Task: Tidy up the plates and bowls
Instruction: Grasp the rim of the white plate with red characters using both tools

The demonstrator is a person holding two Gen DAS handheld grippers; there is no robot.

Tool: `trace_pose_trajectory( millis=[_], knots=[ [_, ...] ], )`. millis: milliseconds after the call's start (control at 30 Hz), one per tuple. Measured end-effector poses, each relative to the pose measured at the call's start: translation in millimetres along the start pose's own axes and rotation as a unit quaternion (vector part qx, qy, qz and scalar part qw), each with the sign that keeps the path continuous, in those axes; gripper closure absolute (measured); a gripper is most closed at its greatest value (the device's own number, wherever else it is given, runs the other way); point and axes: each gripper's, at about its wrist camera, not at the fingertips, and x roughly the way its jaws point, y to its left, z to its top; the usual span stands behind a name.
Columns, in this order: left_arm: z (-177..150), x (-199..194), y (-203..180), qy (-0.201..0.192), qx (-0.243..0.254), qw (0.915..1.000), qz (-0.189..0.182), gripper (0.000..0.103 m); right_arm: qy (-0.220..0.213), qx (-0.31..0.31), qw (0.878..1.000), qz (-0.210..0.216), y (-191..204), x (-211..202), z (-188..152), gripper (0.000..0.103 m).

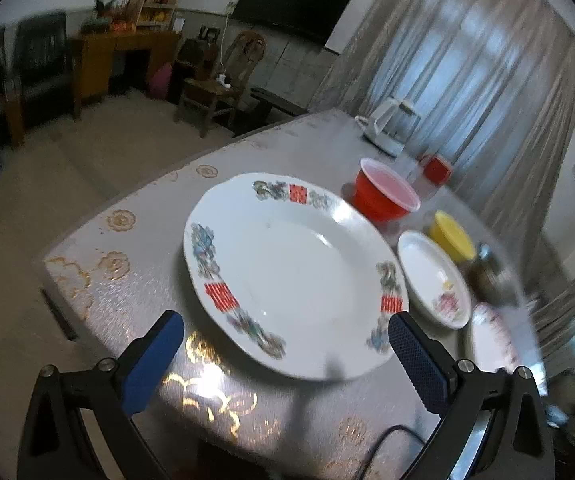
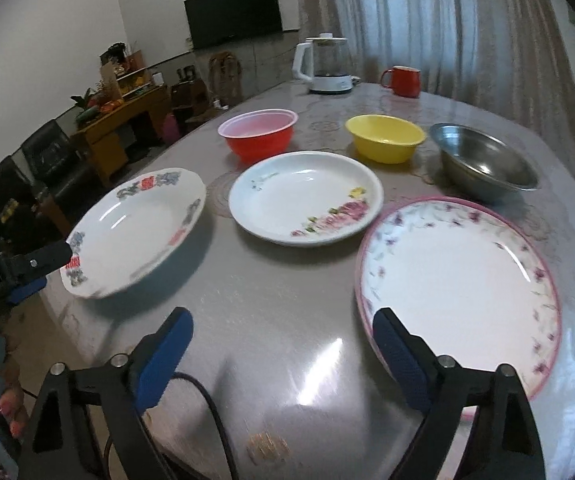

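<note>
A large white plate with blue and red rim patterns (image 1: pixel 287 276) lies on the table just ahead of my open left gripper (image 1: pixel 286 327). In the right wrist view this plate (image 2: pixel 135 232) sits at the left, with the left gripper's finger (image 2: pixel 47 258) at its near-left rim. My right gripper (image 2: pixel 283 320) is open and empty, its right finger beside the near-left rim of a pink-rimmed floral plate (image 2: pixel 459 280). A white plate with pink flowers (image 2: pixel 305 196) lies in the middle. A red bowl (image 2: pixel 259 134), a yellow bowl (image 2: pixel 385 138) and a steel bowl (image 2: pixel 483 162) stand behind.
A white kettle (image 2: pixel 327 64) and a red mug (image 2: pixel 403 80) stand at the table's far edge. The table's left edge (image 1: pixel 87 272) drops to the floor. A black cable (image 2: pixel 207 404) runs under my right gripper. Curtains hang behind the table.
</note>
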Motion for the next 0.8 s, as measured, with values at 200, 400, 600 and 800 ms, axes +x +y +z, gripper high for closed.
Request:
trace_pose_trajectory(
  millis=[200,400,600,800],
  knots=[
    [17,5,30,-0.016,-0.048,0.9982,-0.031,0.000,0.009,0.010,0.999,0.039,7,21,17,0.022],
    [29,26,42,0.003,-0.034,0.9991,-0.026,0.000,-0.002,0.031,0.994,0.104,21,47,27,0.033],
    [31,36,53,-0.004,-0.054,0.9981,-0.029,0.000,0.018,0.060,0.986,0.152,31,75,28,0.038],
    [38,44,60,-0.014,-0.076,0.9959,-0.047,0.000,0.037,0.059,0.984,0.165,44,100,35,0.048]
  ],
)
